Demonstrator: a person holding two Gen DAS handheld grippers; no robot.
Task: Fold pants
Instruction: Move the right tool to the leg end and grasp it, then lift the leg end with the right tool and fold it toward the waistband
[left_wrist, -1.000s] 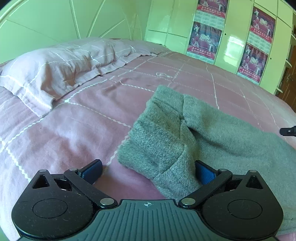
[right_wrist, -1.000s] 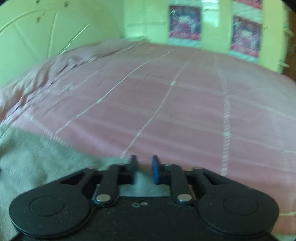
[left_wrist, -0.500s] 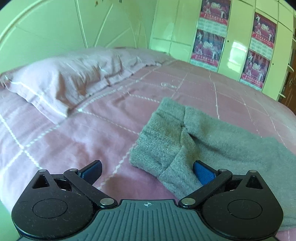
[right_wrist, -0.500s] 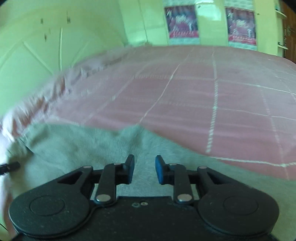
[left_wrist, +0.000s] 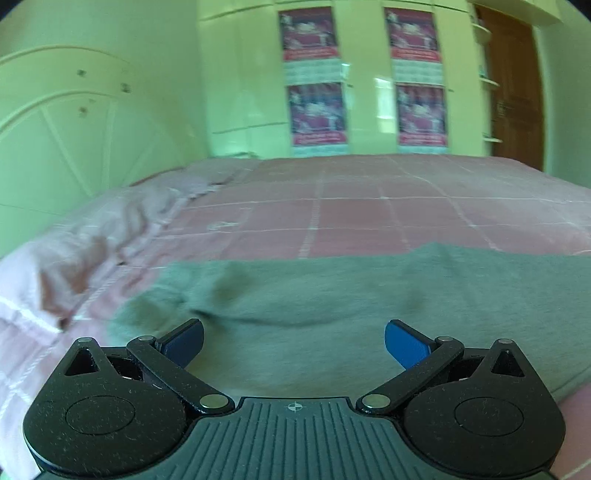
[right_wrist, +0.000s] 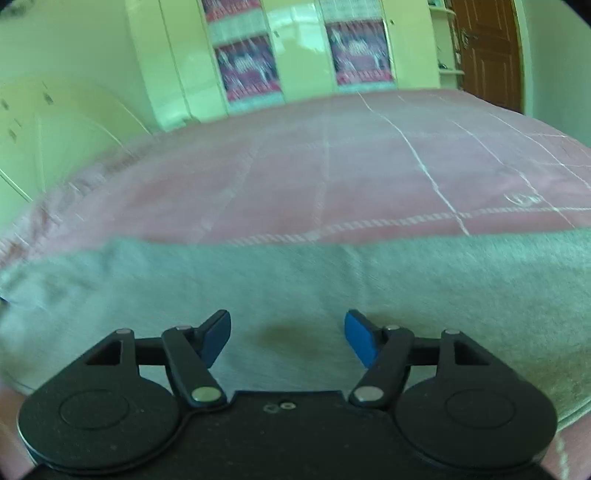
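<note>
Grey knit pants (left_wrist: 332, 295) lie flat across the pink checked bed, filling the lower half of the left wrist view. They also show in the right wrist view (right_wrist: 295, 280) as a wide grey band. My left gripper (left_wrist: 293, 341) is open and empty, low over the near part of the pants. My right gripper (right_wrist: 287, 338) is open and empty, just above the grey fabric. The near hem of the pants is hidden behind both gripper bodies. Both views are blurred by motion.
A pink pillow (left_wrist: 81, 251) lies at the left of the bed. The pink bedspread (right_wrist: 332, 166) stretches beyond the pants. Green wardrobes with posters (left_wrist: 314, 74) stand behind the bed, and a brown door (left_wrist: 517, 81) is at the far right.
Both grippers have swung to face the wardrobes and sit lower over the pants. The right gripper's jaws have opened from nearly closed to wide. The left stays open.
</note>
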